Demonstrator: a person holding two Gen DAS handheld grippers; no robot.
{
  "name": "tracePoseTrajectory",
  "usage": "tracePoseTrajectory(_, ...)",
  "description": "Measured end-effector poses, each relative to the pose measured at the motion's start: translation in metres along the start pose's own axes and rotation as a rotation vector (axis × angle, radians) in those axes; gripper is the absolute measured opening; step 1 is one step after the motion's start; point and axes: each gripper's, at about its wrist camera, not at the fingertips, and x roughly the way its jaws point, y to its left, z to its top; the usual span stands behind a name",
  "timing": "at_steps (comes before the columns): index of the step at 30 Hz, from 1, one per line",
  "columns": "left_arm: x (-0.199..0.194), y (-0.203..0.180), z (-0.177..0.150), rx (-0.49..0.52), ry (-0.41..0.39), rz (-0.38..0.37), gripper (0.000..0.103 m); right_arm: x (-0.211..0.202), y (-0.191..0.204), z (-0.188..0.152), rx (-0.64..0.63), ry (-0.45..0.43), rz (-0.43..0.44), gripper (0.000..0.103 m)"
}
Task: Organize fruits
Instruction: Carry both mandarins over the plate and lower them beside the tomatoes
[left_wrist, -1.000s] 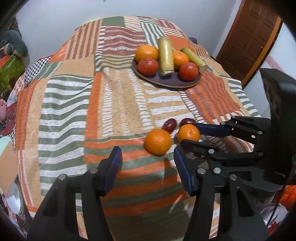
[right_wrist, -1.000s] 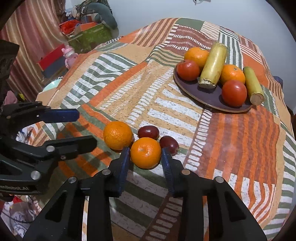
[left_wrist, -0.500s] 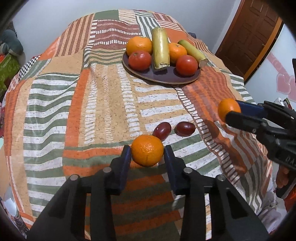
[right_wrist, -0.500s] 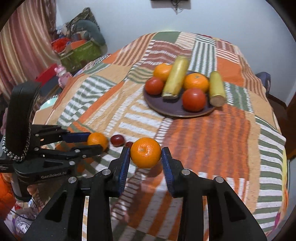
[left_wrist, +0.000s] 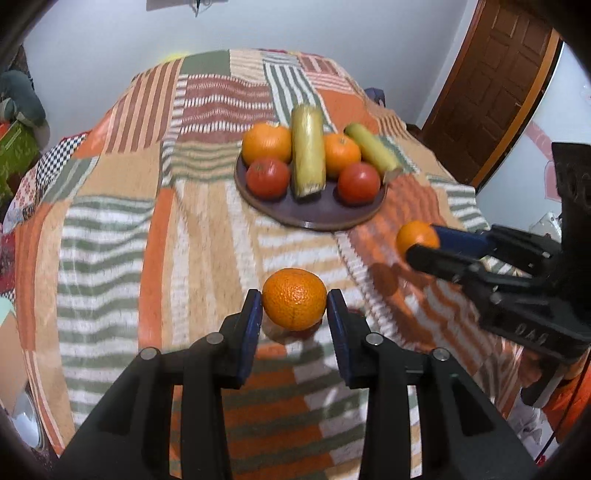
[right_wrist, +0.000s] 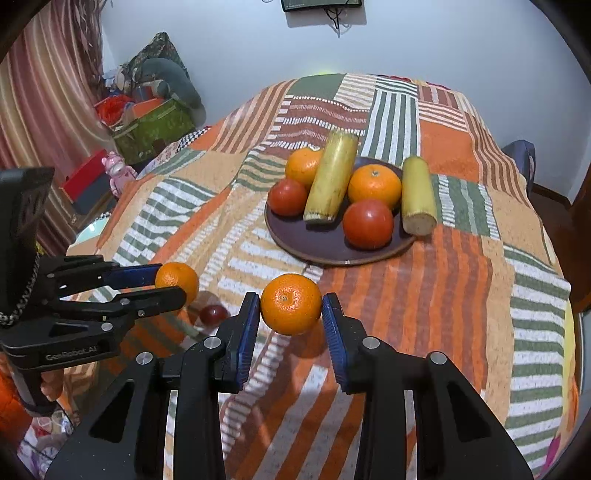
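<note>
My left gripper (left_wrist: 294, 314) is shut on an orange (left_wrist: 294, 298) and holds it above the striped cloth. My right gripper (right_wrist: 290, 312) is shut on a second orange (right_wrist: 290, 303), also lifted; it shows at the right of the left wrist view (left_wrist: 416, 236). A dark round plate (left_wrist: 325, 216) ahead holds two oranges, two red tomatoes and two yellow-green cane pieces. One dark red plum (right_wrist: 213, 314) lies on the cloth below the left gripper, which shows in the right wrist view (right_wrist: 168, 282).
The table has a patchwork striped cloth (right_wrist: 461, 295) that drops off at the edges. A wooden door (left_wrist: 491, 85) stands at the right. Boxes and soft toys (right_wrist: 147, 122) are piled on the floor at the left.
My left gripper closed on the near orange and lifted it. My right gripper lifted its orange and moved toward the plate. Both views rose above the cloth.
</note>
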Motion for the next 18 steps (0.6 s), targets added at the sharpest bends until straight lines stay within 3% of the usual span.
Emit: tracePoseTrajectory(18, 0.042, -0.004, 0.06, 0.032, -0.025, -0.017, 0.036, 0.043, -0.019, 0.03, 0.006, 0.007, 0.013, 0.032)
